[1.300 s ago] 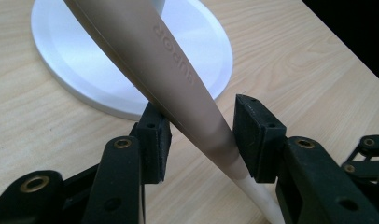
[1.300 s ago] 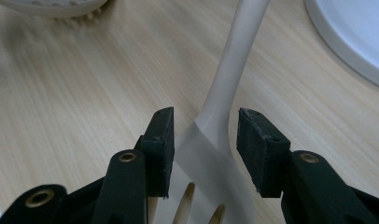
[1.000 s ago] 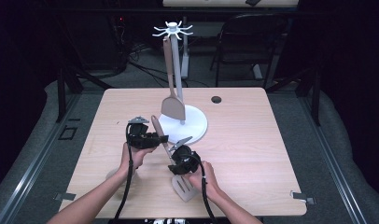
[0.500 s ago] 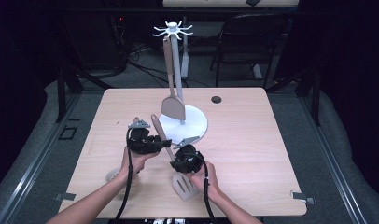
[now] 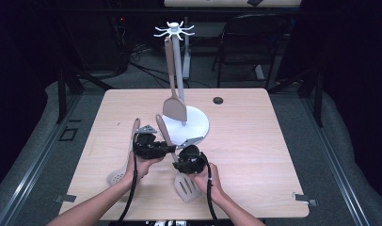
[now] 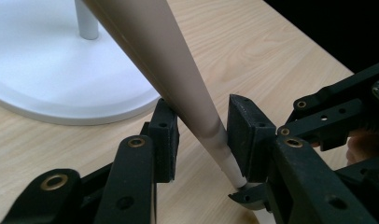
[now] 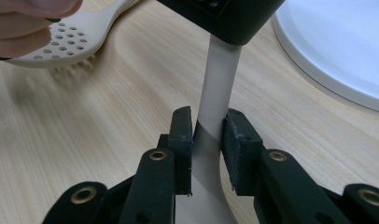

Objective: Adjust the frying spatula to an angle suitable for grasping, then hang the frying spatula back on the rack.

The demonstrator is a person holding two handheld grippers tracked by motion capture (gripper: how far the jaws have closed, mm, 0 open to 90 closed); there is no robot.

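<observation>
Right gripper (image 7: 207, 135) fingers pinch the slotted spatula (image 5: 185, 184) neck. Its handle runs toward eleven o'clock (between the left gripper (image 6: 201, 135) fingers, just closing, gap showing).

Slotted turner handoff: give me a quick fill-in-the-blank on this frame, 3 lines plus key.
1. The right tongs clamp the slotted turner's ____.
2. The perforated spoon lies on the ____.
3. On the white rack hangs one ____.
4. The rack's base is ____ in colour.

Missing words: handle; table; spatula; white
</observation>
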